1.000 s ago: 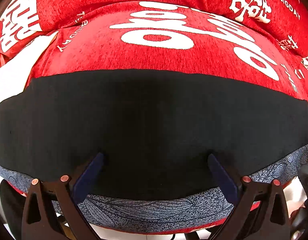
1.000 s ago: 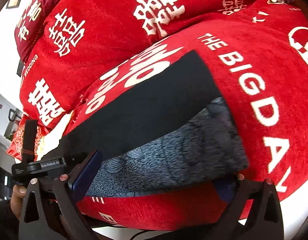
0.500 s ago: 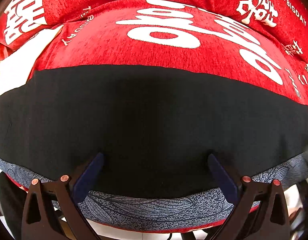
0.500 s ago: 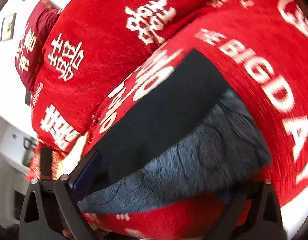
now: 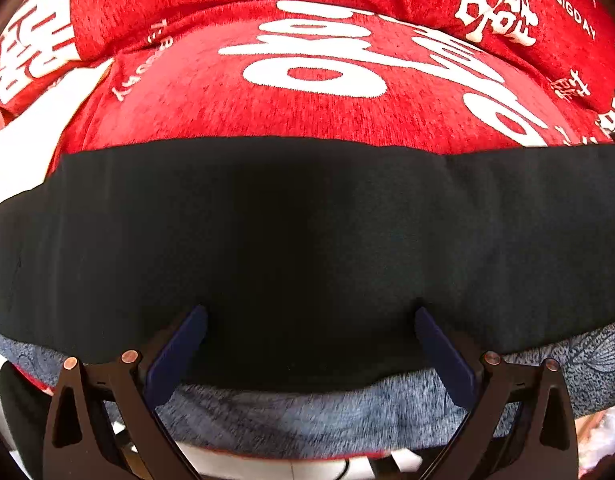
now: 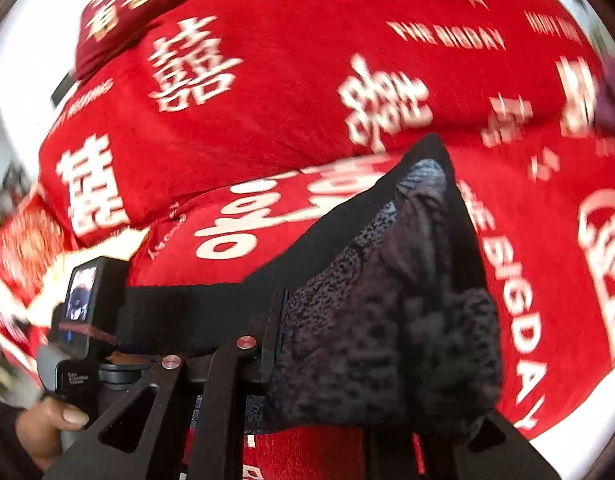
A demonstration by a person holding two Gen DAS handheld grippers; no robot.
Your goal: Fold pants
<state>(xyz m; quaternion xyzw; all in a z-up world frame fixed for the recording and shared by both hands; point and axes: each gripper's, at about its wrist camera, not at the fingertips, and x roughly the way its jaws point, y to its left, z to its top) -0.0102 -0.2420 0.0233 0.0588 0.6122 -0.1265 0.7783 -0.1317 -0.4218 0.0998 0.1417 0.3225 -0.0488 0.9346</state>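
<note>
— What colours are the pants [image 5: 307, 240]?
— Plain black on the outer face; the inner face along the edge is blue-grey with a speckled, leaf-like line pattern.
— And the bedcover [image 5: 235, 116] beneath?
— Bright red, printed with large white characters and white English lettering.
— The tools?
— The left gripper [image 5: 310, 354] has a black frame, dark blue pads and copper-coloured rivets; the right gripper [image 6: 371, 344] frame is black.

The left tongs [image 5: 310, 320] have black triangular-cutout arms, copper-coloured rivets and dark blue pads [image 5: 175, 356]. The right tongs [image 6: 347, 352] share the black frame (silver rivets here). The left unit's camera block carries a small screen [image 6: 80, 294]; the hand [image 6: 51, 428] below wears a dark sleeve.
</note>
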